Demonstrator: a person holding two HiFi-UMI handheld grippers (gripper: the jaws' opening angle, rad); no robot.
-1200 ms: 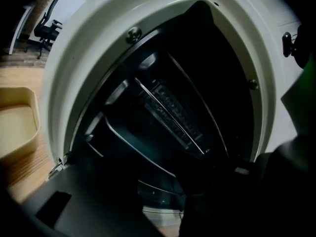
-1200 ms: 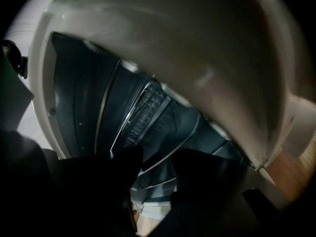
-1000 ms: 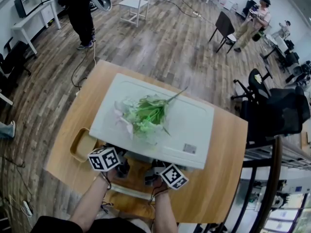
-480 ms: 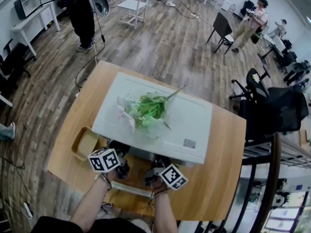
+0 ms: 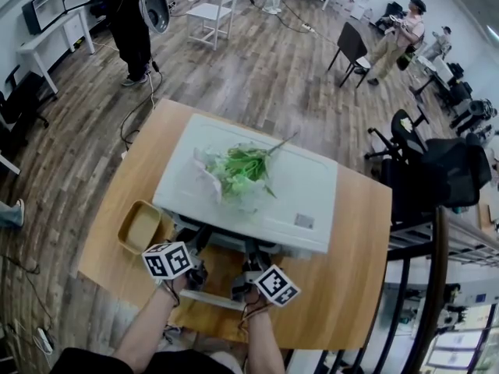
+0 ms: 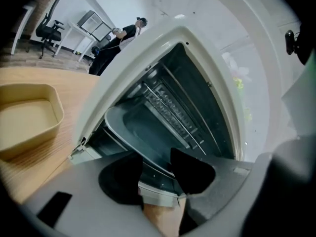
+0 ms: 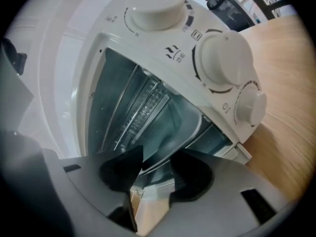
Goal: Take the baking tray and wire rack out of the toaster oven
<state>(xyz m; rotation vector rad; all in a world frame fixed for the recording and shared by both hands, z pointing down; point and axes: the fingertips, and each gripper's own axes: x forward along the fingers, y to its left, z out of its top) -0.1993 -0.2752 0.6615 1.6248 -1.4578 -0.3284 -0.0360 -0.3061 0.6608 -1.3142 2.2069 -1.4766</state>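
While the left hand-held gripper (image 6: pixel 155 155) and right hand-held gripper (image 7: pixel 157 153) clamp its near rim, the baking tray (image 6: pixel 140 127) juts from the toaster oven (image 5: pixel 312 197). Its long axis lies across the opening.

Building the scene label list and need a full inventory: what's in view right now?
toaster oven: 1, white, mid-table, door open
knobs: 3, white, oven's front panel
baking tray: 1, grey, partly out of the oven mouth
metal rods: several, inside the oven above the tray; rack or heater, cannot tell
flower bunch: 1, green and white, on the oven's top
shallow container: 1, tan, on the table left of the oven
table: 1, wood
white chair: 1, far floor
office chair: 1, black, right of the table
bystanders: at least 2, far floor
left gripper: black jaws on the tray's front lip
right gripper: same, on the lip
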